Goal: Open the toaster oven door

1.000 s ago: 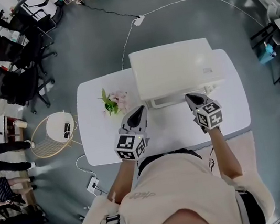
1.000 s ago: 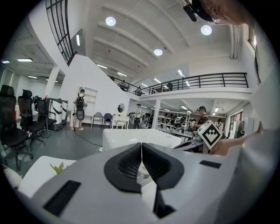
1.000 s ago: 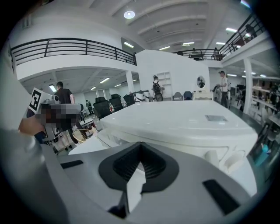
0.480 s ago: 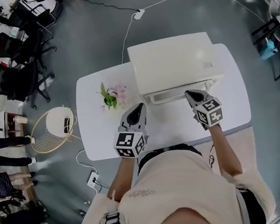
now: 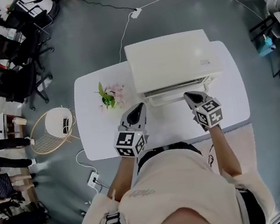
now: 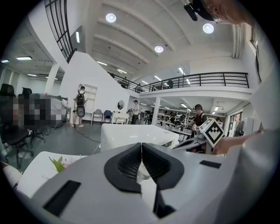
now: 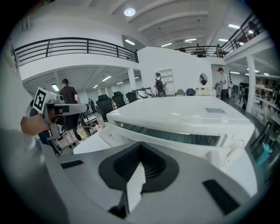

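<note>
The left gripper (image 6: 141,146) has its two black ribbed fingers (image 6: 127,164) pressed tip to tip with nothing between them. The right gripper (image 7: 140,146) is closed the same way and also holds nothing.

From the head view, both grippers point at the front of the white boxy toaster oven (image 5: 171,61). The left gripper (image 5: 138,107) is by its front left corner and the right gripper (image 5: 189,95) just beside its front right end. Whether either one touches it cannot be told.

Only the right gripper view shows the oven's door (image 7: 175,136) properly: a long dark glass strip running under the smooth white top. It also shows the left gripper's marker cube (image 7: 40,99). The head view gives only a thin front edge of that door. The left gripper view sees the oven (image 6: 131,133) from its side corner, with the right gripper's marker cube (image 6: 213,131) beyond it.

There are two grippers, one oven, one white round-cornered table (image 5: 101,136), and one small green plant with pale pink flowers (image 5: 108,99).

The oven stands at the table's far edge, right of the plant. Off the table are a round wire basket (image 5: 53,134) and black office chairs (image 5: 10,66).
</note>
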{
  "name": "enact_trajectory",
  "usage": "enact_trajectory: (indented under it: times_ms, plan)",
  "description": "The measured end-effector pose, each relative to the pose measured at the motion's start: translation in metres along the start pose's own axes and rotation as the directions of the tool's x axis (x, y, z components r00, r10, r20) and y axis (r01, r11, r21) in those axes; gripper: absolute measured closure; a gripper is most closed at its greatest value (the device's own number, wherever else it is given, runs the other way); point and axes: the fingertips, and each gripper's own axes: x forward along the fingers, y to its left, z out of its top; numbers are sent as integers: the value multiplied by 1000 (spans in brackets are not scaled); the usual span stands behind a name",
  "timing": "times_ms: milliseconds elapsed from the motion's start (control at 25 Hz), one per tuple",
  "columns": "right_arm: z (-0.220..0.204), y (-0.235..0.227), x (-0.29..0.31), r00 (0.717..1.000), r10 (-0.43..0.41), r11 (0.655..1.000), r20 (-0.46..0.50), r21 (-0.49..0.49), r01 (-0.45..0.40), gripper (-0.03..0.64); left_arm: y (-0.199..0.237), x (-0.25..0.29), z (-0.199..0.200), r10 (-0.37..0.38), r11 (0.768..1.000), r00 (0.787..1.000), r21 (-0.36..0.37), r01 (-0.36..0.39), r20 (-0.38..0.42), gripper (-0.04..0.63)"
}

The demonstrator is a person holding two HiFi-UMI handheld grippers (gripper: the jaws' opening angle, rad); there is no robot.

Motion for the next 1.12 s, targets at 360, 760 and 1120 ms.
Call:
enact_trajectory:
  times_ms: [360, 760, 1120]
  plan:
    - [-21, 10, -9, 999, 10, 999, -31, 36, -9, 611, -3, -7, -5, -11, 1000, 1000, -2, 11, -1, 574]
    - [-49, 24, -16, 997, -4, 1000, -78, 28, 6, 611, -9, -19, -14, -28, 1000, 1000, -10, 28, -12, 574]
    - [-82, 35, -21, 991, 4, 999, -131, 51, 2, 611, -15, -24, -21, -38, 999, 999, -21, 38, -20, 574]
